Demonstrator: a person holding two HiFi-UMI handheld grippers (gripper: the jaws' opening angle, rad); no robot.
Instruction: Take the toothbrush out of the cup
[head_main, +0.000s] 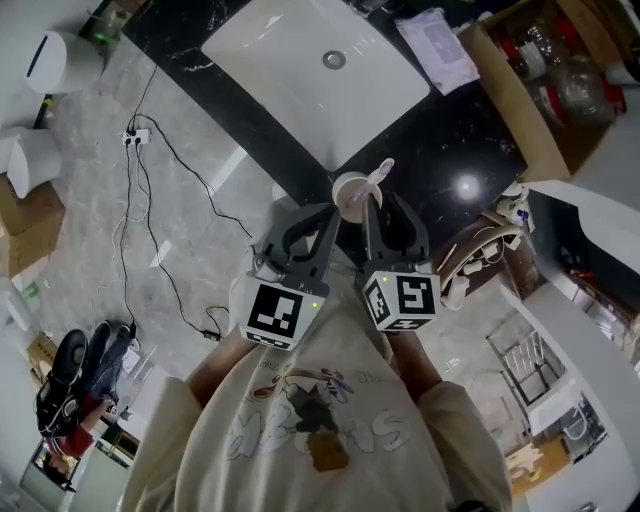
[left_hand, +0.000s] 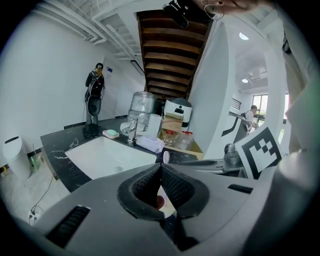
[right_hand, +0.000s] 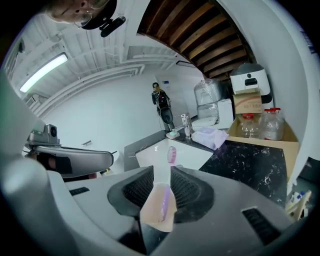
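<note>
Right gripper view puts the cup (right_hand: 159, 207) low between the wide-apart jaws of the right gripper (right_hand: 161, 171), which press on nothing. The toothbrush (right_hand: 171, 154) runs straight ahead along them, bristles toward the sink (right_hand: 195, 155), so this hand looks nearer the stem. Only the head view shows the cup near the counter's (head_main: 450, 150) front edge, with the left gripper (head_main: 334, 211) closed, seemingly nipping its rim.
</note>
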